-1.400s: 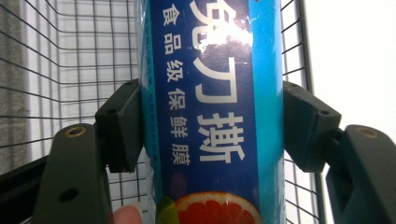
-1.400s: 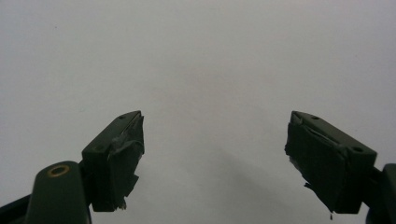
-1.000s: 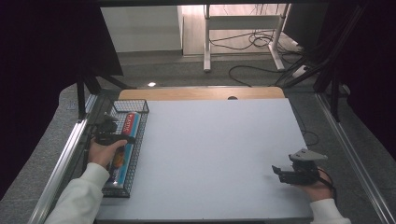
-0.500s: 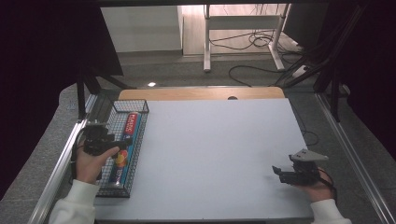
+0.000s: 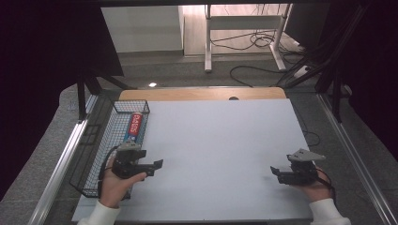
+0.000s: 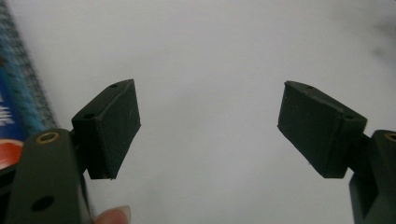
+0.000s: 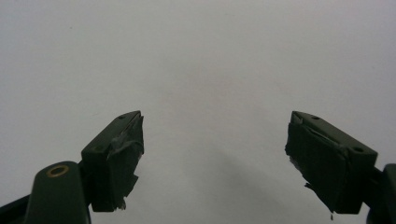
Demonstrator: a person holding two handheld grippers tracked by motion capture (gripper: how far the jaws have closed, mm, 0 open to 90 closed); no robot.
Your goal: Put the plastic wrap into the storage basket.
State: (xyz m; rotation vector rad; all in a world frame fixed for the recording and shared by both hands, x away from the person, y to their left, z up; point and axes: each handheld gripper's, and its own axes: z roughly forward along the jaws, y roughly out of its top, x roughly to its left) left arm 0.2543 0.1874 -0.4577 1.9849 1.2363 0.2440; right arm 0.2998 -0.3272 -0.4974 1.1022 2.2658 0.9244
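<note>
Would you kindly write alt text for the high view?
Two hands hold open tongs over a white table: the left tongs beside a wire basket holding a toothpaste box, the right tongs near the table's right edge.

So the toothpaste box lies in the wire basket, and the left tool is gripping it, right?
Not quite. The toothpaste box does lie in the wire basket, but the left tool grips nothing: the left gripper view shows its jaws open over bare white table.
</note>
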